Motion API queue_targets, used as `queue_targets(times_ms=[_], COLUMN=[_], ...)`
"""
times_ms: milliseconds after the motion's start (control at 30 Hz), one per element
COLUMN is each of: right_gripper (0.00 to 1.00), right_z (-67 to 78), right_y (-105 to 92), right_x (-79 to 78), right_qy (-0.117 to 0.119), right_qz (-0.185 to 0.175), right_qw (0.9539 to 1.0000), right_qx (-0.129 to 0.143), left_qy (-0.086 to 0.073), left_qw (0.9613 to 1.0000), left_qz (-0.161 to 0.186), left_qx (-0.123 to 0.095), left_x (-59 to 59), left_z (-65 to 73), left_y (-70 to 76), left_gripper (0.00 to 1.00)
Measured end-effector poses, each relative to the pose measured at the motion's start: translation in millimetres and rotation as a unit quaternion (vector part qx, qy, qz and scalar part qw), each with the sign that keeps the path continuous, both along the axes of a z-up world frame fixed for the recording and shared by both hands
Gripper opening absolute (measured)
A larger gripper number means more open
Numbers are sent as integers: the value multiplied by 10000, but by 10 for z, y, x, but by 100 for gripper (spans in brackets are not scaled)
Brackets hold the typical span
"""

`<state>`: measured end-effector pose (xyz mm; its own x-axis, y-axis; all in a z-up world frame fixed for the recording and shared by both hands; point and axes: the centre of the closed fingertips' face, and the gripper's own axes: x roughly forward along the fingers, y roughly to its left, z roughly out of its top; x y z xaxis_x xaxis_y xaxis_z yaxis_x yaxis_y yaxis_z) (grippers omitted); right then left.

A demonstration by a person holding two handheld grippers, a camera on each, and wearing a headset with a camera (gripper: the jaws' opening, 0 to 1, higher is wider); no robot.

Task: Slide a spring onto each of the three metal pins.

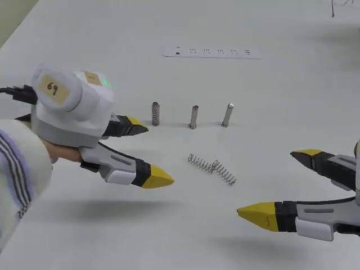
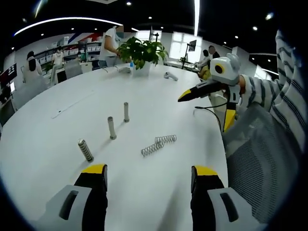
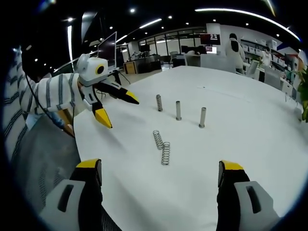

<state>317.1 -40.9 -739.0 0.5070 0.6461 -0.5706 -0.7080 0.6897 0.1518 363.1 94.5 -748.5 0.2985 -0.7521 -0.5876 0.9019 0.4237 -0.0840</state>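
Note:
Three metal pins stand in a row on the white table. The left pin wears a spring. The middle pin and the right pin are bare. Two loose springs lie end to end in front of them, also seen as springs. My left gripper hovers open, left of the springs. My right gripper is open at their right, holding nothing.
A white power strip lies flat behind the pins. A potted plant stands at the table's far side. A mesh chair sits by the table edge. People stand among desks in the background.

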Motion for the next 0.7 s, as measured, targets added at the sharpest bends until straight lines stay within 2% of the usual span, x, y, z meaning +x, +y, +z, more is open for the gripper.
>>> queue_targets(times_ms=[67,133,233,333,467,567,700], right_gripper=[100,100,100,100,100,100,100], right_z=[-12,-19,-15,-4,-2,-10,-25], right_y=[-7,-15,-40,-55,-63,-68,-69], right_x=[-5,-10,15,32,26,15,-6], right_qy=[20,32,24,17,2,13,42], right_qz=[-7,-8,-113,-159,-154,-152,-145], right_qw=[10000,10000,9999,9999,9999,9999,9999], right_qx=[2,-4,16,53,28,13,0], left_qy=[32,-90,-44,-28,7,-13,-24], left_qw=[10000,9999,9998,9993,9989,9980,9976], left_qz=[-46,-93,-193,-321,-451,-594,-670], left_qx=[-14,20,42,177,132,203,160], left_x=[17,59,78,74,56,42,87], left_z=[-41,-56,-104,-158,-179,-202,-178], left_y=[-50,-93,-147,-172,-266,-325,-419], left_gripper=[60,54,53,50,43,42,43])
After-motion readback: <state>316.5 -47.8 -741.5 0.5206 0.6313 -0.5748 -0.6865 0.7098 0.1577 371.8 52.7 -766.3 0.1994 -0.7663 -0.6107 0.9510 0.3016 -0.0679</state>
